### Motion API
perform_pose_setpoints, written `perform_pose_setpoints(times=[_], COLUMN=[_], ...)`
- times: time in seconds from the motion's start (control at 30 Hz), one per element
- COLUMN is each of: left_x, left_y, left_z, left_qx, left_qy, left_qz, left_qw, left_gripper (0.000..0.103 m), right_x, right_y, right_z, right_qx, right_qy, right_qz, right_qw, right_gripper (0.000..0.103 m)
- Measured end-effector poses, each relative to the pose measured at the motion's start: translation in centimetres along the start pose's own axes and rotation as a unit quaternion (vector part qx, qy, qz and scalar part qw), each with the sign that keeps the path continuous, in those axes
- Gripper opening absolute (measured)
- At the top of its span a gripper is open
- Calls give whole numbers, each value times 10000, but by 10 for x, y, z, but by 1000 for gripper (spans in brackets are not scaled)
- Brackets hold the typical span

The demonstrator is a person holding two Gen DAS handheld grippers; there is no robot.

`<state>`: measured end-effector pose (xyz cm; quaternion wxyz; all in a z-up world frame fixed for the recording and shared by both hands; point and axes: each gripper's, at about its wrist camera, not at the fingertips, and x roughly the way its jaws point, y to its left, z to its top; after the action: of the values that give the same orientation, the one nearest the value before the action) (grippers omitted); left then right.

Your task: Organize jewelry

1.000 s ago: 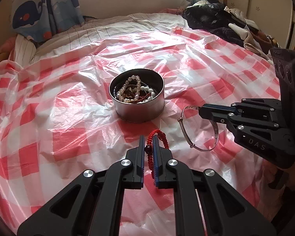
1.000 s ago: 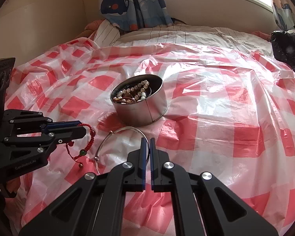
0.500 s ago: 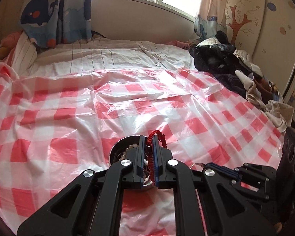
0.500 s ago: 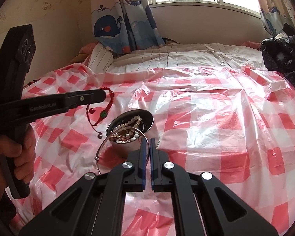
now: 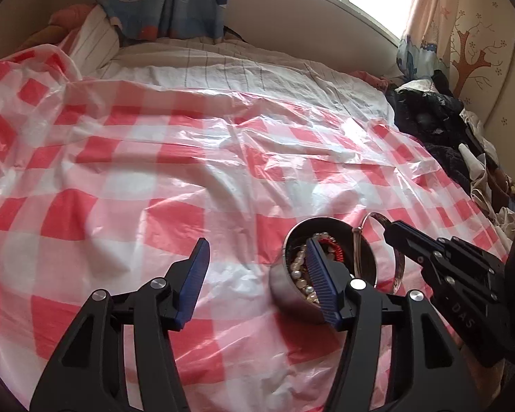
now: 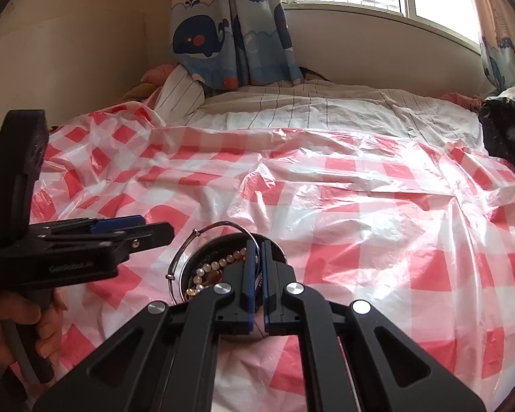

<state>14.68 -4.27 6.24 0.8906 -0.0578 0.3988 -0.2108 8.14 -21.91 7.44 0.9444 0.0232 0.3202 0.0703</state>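
You are at the deposit step. Your left gripper (image 5: 257, 267) is opening, and nothing lies between its jaws; the red cord bracelet (image 5: 331, 245) lies in the round metal tin (image 5: 292, 304), just behind the right-hand finger of that gripper. Judged from this, the left deposit is complete.

Your right gripper (image 6: 256, 257) is clenched on the thin silver bangle (image 6: 202, 237). The bangle hangs over the near rim of the tin (image 6: 185, 267), part inside and part outside it.

The next move calls for carrying the bangle fully over the tin's mouth, then releasing it. Clear the left gripper to the side first, since both tools crowd the same opening. A tilted bangle may catch on the rim and fall onto the checked plastic sheet (image 6: 360, 206).

The left view shows the red cord and the pearl beads (image 5: 300, 271) inside the tin, and the right gripper (image 5: 391, 228) from the side. The right view hides the red cord behind its own fingers, but shows the hand (image 6: 13, 329) on the left tool and the bangle's full arc.
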Motion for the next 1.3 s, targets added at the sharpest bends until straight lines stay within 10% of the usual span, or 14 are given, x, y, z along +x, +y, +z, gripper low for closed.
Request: perform_pose_setpoints(times=[0.13, 0.47, 0.8, 1.3], left_x=[-10, -48, -72, -78], left_y=[10, -30, -47, -46], left_z=[-13, -89, -167, -174], left_qx=[-119, 425, 709, 627], left_qy=[46, 220, 326, 88], left_qz=[125, 808, 1361, 1469], left_qw=[9998, 9956, 9876, 9871], left_gripper=[60, 89, 95, 95], right_x=[29, -64, -75, -73], right_y=[4, -9, 6, 17], right_z=[0, -68, -144, -152], right_qx=[-115, 556, 837, 593], right_qy=[352, 157, 811, 846], right_qz=[-60, -383, -678, -994], right_qw=[9993, 9976, 9909, 9897], right_gripper=[8, 66, 80, 96])
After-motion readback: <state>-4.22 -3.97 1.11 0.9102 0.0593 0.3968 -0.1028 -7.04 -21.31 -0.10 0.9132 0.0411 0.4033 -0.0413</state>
